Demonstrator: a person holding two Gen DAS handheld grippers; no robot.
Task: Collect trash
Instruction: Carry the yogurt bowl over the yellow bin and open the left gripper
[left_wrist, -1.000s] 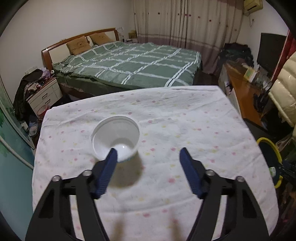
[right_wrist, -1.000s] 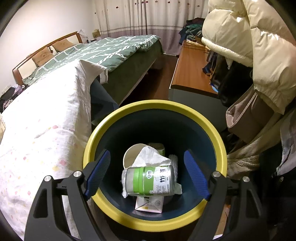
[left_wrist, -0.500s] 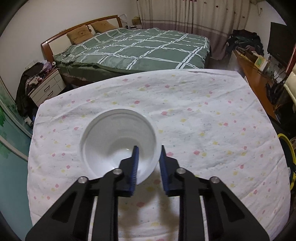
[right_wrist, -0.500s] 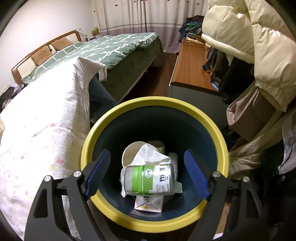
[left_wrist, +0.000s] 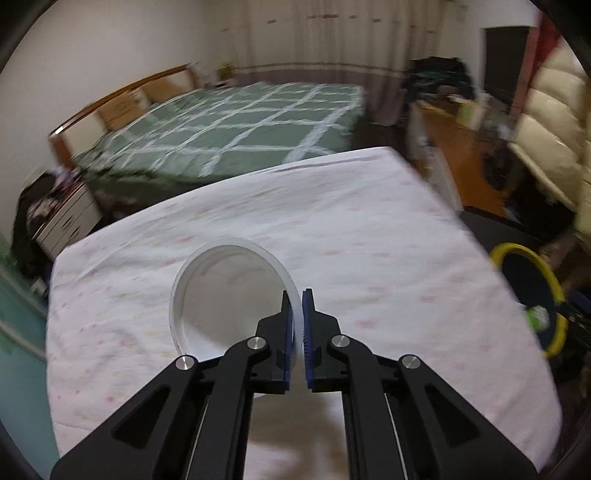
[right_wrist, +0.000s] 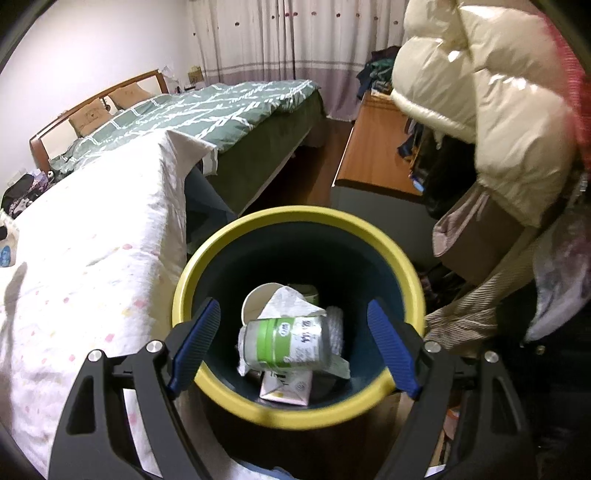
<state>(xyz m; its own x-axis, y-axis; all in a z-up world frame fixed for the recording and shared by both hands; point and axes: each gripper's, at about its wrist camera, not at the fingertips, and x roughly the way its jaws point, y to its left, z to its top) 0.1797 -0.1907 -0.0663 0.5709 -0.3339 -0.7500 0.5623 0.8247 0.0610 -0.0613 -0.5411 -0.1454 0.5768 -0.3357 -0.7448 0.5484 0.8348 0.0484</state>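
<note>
A white plastic bowl (left_wrist: 221, 295) hangs tilted above the flowered tablecloth (left_wrist: 369, 240), its mouth facing the camera. My left gripper (left_wrist: 295, 306) is shut on the bowl's right rim, one blue pad inside and one outside. At the right edge of that view stands the yellow-rimmed bin (left_wrist: 532, 291). In the right wrist view my right gripper (right_wrist: 293, 321) hovers open over the same bin (right_wrist: 295, 218), nothing between its fingers. Inside lie a green-and-white can (right_wrist: 288, 339), a crumpled tissue (right_wrist: 288, 301), a paper cup (right_wrist: 258, 299) and a small carton (right_wrist: 284, 387).
The table's cloth (right_wrist: 92, 240) borders the bin on its left. A green checked bed (left_wrist: 236, 125) lies behind the table. A wooden desk (right_wrist: 376, 147) and a cream puffy jacket (right_wrist: 480, 92) crowd the right side. A bedside cabinet (left_wrist: 66, 218) stands far left.
My left gripper closed from wide open onto the bowl's rim, then lifted and tilted the bowl and swung right. The right gripper stayed open over the bin, drifting slightly.
</note>
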